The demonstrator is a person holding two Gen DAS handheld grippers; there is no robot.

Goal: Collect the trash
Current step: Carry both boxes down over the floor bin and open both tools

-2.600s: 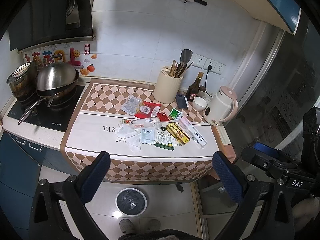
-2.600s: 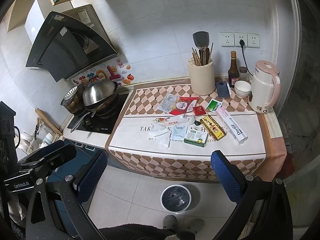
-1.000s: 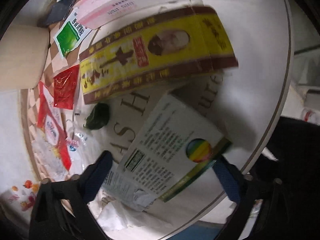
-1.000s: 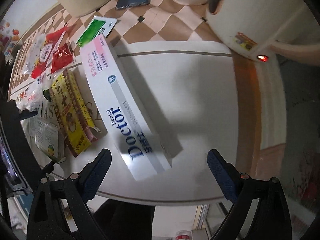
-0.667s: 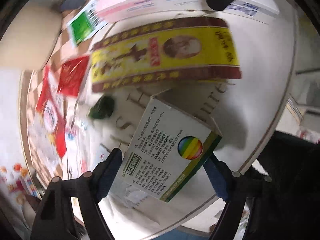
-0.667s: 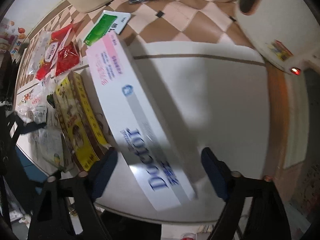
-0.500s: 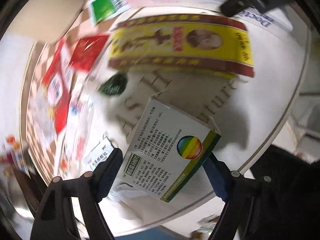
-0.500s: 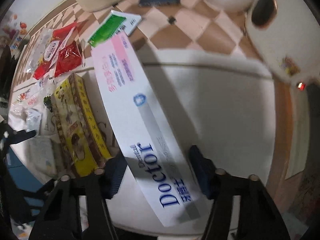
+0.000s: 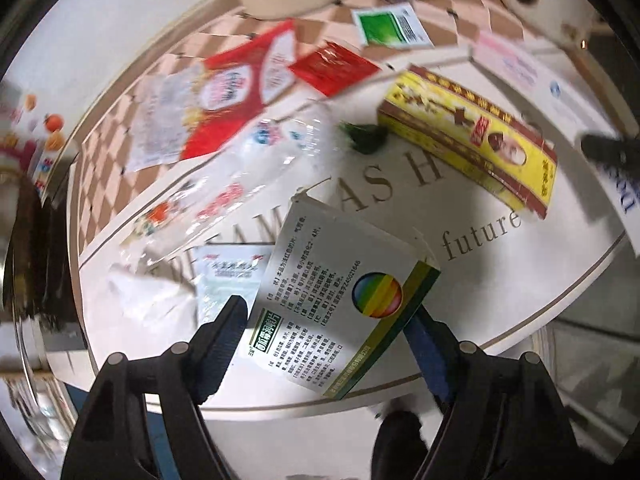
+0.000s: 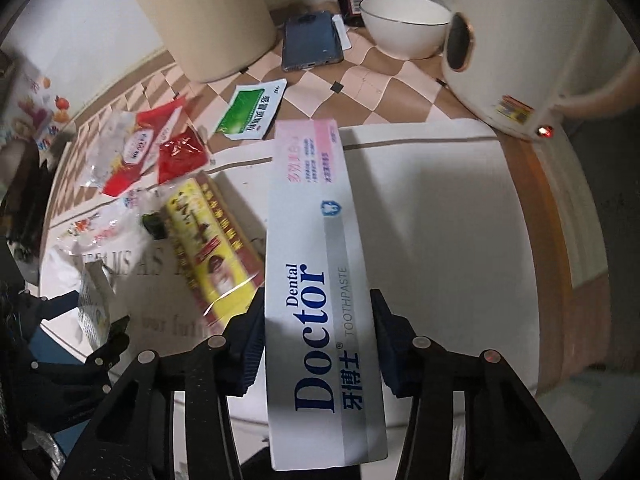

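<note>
Right claw (image 10: 318,330) gripping toothpaste box (image 10: 316,240), long axis pointing away

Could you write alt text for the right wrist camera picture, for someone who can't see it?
The right hand-held gripper clamps a long white-and-pink toothpaste box above a white countertop mat. Beside it lie a yellow carton, red wrappers and a green sachet; behind stand a white bowl and cream kettle.

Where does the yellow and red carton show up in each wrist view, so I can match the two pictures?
Left wrist: the yellow and red carton lies upper right, beyond the green-edged box in the left gripper.
Right wrist: the same carton lies left of centre, beside the toothpaste box in the right gripper.
Shared landmark: the green sachet on the checkered cloth.
</note>
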